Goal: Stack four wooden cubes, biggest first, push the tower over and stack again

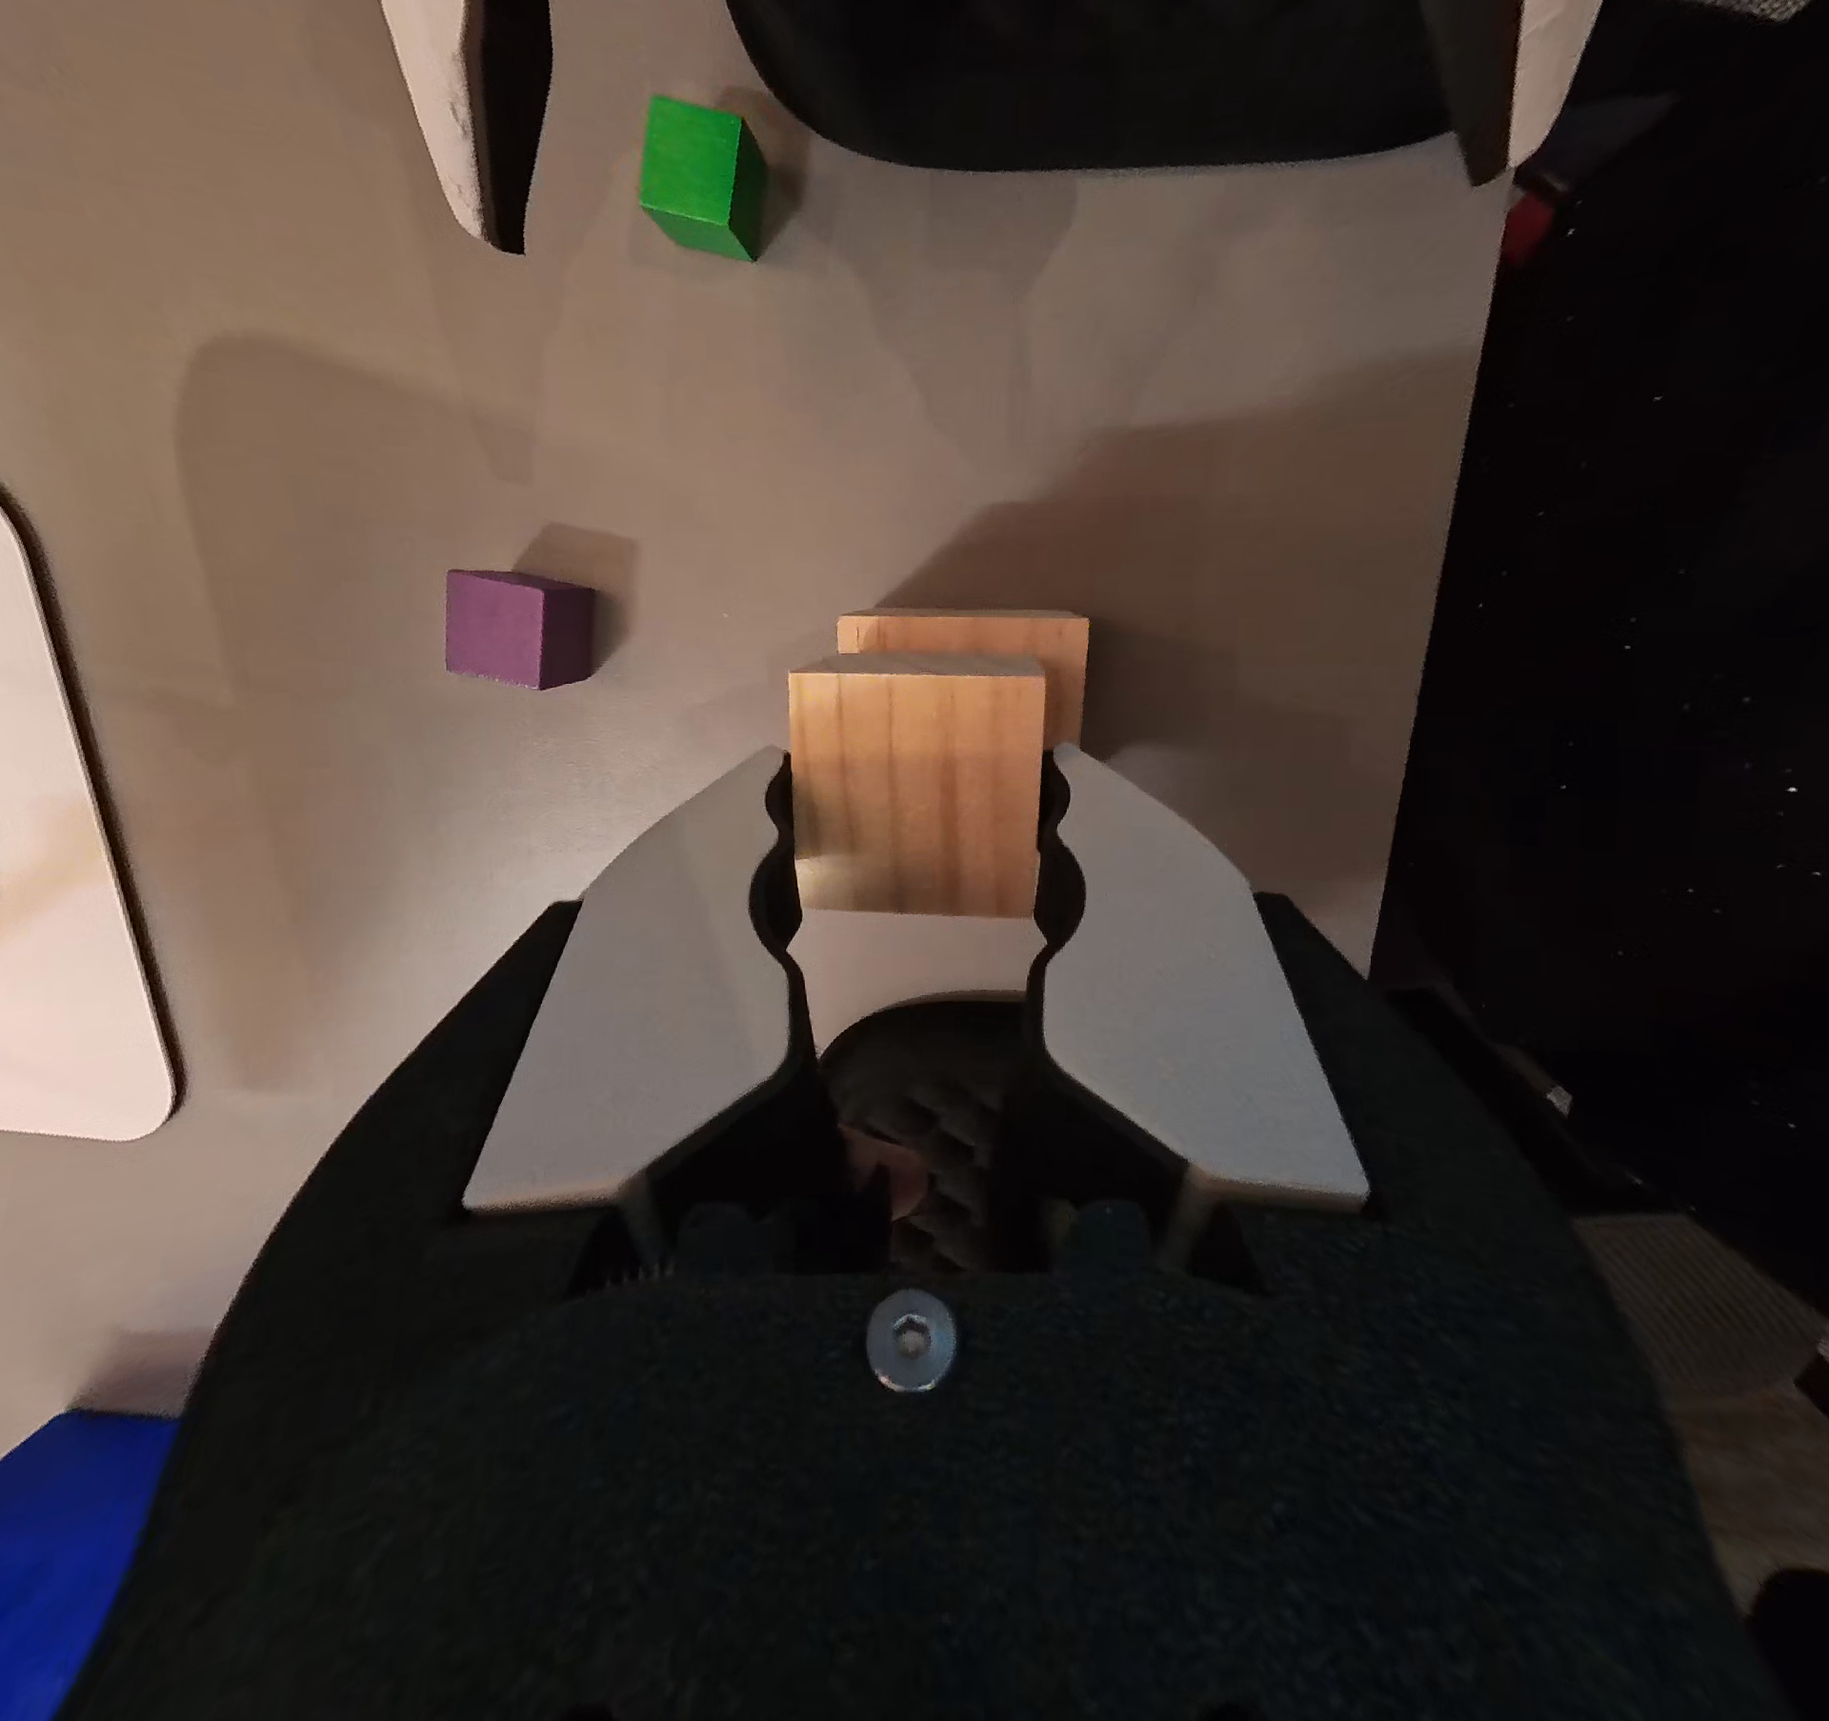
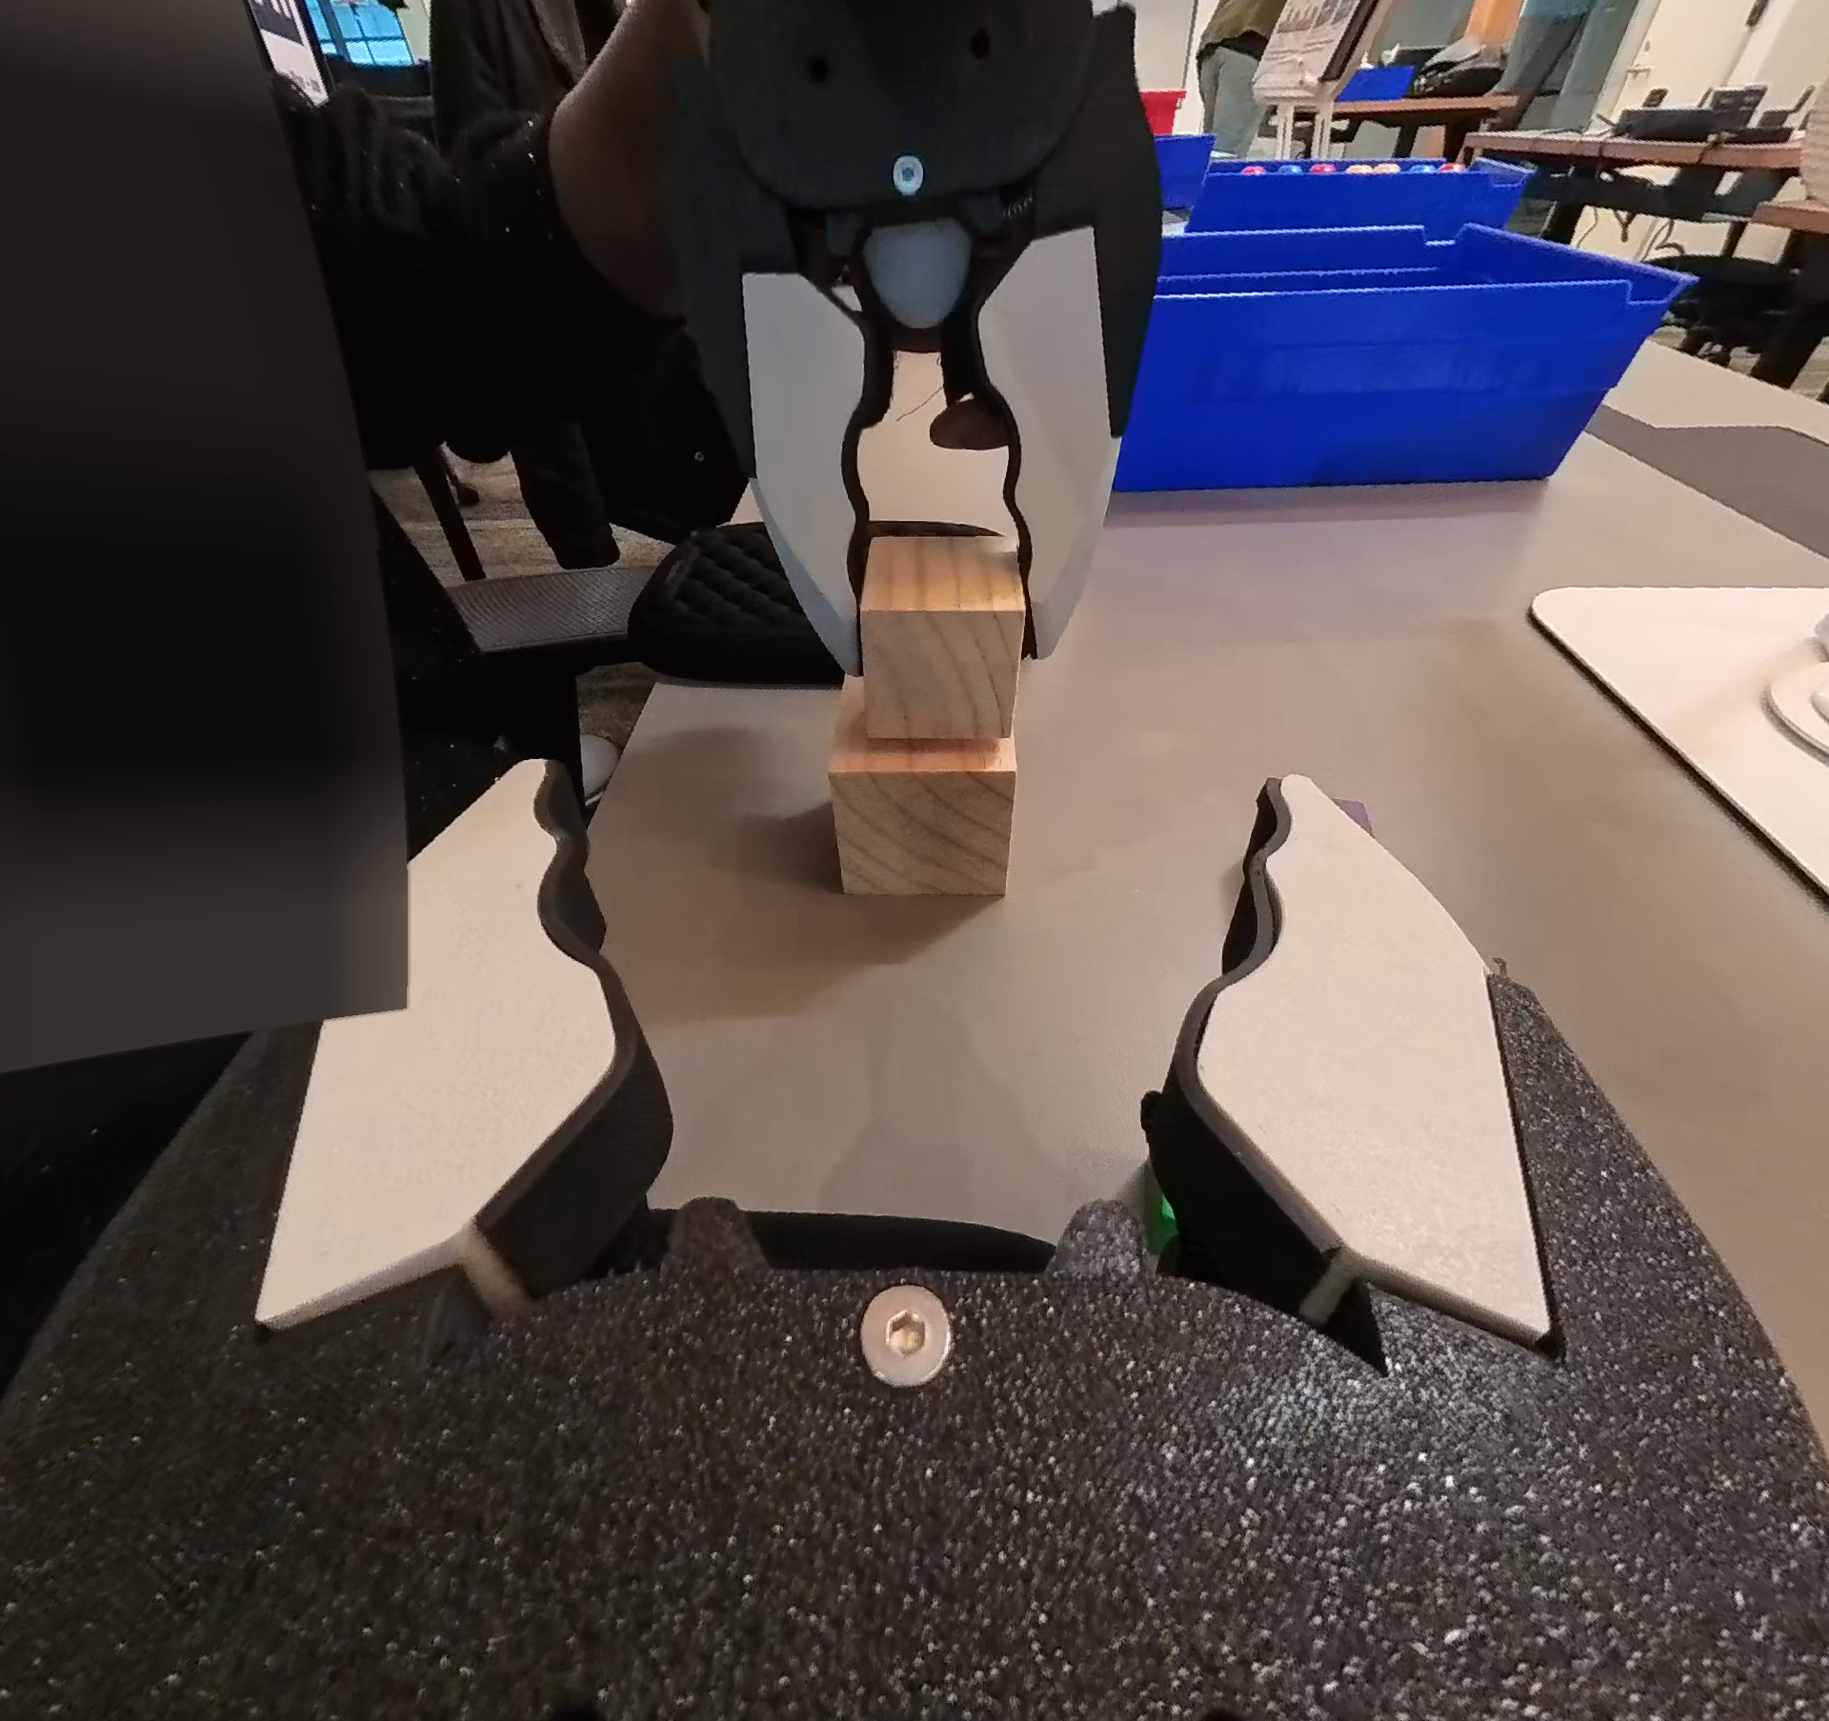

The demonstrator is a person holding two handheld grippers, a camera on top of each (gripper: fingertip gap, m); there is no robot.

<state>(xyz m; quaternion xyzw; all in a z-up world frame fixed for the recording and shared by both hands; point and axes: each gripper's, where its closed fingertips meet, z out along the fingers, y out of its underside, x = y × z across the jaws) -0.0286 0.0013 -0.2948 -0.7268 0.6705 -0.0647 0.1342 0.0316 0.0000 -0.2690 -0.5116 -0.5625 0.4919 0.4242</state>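
Close on one side of the left hand-held gripper (image 1: 915,783), the table (image 1: 1237,506) edge, running straight along the wooden cubes, with dark floor beyond it. Open bare surface on the other side, broken only by a purple cube (image 1: 515,627) and, farther off, a green cube (image 1: 701,177). Pale mat (image 2: 1683,684) and blue bins (image 2: 1386,357) well apart from the stack, toward the far table side.

Narrowly opened, the left hand-held gripper, clamped on the upper wooden cube (image 2: 940,654), both black pads (image 1: 777,813) pressed flat on its two sides. Rests on or just above the lower wooden cube (image 2: 922,818), set a little off its middle; contact between the two not clear. Lower cube standing on the table near the edge.

Spread very wide, the right hand-held gripper (image 2: 920,842), nothing between its fingers (image 2: 1386,1030), facing the stack from near, touching neither cube.
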